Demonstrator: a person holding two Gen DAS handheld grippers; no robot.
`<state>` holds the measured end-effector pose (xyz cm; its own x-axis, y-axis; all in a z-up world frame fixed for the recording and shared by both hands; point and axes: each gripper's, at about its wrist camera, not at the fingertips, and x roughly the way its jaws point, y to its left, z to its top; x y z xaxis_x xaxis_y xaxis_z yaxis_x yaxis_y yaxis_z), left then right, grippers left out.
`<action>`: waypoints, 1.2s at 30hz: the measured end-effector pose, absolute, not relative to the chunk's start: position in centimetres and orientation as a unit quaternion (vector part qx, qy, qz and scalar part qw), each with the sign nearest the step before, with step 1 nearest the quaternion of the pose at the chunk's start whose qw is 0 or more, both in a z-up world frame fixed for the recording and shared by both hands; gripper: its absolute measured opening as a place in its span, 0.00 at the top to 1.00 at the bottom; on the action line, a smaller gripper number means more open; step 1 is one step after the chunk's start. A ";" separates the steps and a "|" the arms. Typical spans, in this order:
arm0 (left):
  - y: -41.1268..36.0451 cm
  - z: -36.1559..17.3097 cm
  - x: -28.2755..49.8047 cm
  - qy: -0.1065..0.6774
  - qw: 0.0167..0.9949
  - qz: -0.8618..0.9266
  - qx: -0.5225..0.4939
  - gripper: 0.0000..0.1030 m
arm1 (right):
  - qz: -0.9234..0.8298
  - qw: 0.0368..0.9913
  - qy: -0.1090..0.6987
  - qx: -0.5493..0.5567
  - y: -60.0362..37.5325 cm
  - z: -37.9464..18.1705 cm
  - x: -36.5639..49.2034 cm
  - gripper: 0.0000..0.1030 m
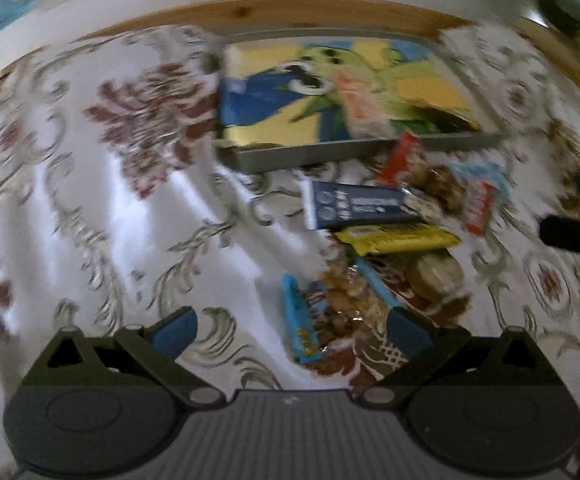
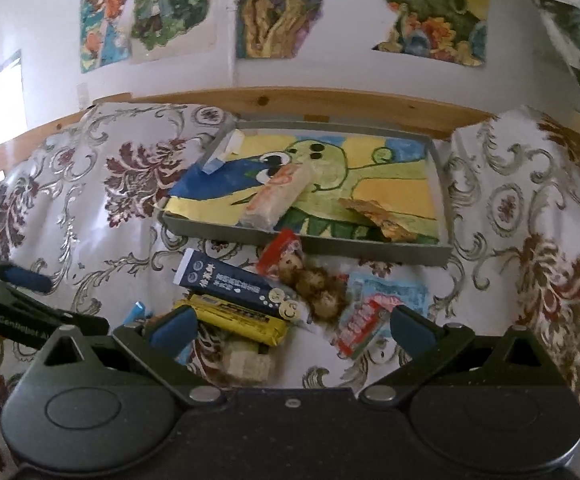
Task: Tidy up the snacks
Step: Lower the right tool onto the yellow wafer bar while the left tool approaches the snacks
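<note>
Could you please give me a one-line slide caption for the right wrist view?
Open right gripper above a snack pile led by a navy bar, before a grey tray holding two snacks.

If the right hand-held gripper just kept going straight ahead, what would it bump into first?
Probably the yellow snack bar, which lies right between the open fingers of the right hand-held gripper, with the dark blue packet just behind it. Depth is hard to judge.

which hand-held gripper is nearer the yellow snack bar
Right. The right hand-held gripper hangs open right over the yellow snack bar; the left hand-held gripper sits open, farther back.
</note>
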<state>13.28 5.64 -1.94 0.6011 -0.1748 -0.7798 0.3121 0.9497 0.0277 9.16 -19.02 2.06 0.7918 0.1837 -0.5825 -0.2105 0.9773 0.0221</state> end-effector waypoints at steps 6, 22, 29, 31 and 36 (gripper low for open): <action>5.4 -3.6 13.6 0.427 0.874 -0.197 0.120 0.00 | 0.191 0.924 0.309 -0.119 -18.3 1.2 10.6 0.01; 3.6 -6.6 15.4 0.407 0.853 -0.265 0.194 0.01 | 0.245 0.895 0.306 -0.211 -15.7 -3.1 14.4 0.17; 2.1 -6.9 15.5 0.369 0.838 -0.300 0.267 0.01 | 0.273 0.878 0.305 -0.250 -14.1 -4.2 15.1 0.28; 1.9 -6.9 15.8 0.364 0.837 -0.303 0.272 0.04 | 0.277 0.874 0.305 -0.259 -13.7 -4.6 15.2 0.31; 1.8 -7.1 16.5 0.368 0.837 -0.306 0.266 0.04 | 0.278 0.870 0.304 -0.272 -13.0 -5.3 15.8 0.31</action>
<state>16.49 1.80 -7.09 0.5425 -0.3156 -0.7785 0.7073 0.6716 0.2206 15.79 -12.99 -5.27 0.6601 0.3181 -0.6805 -0.6491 0.6975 -0.3036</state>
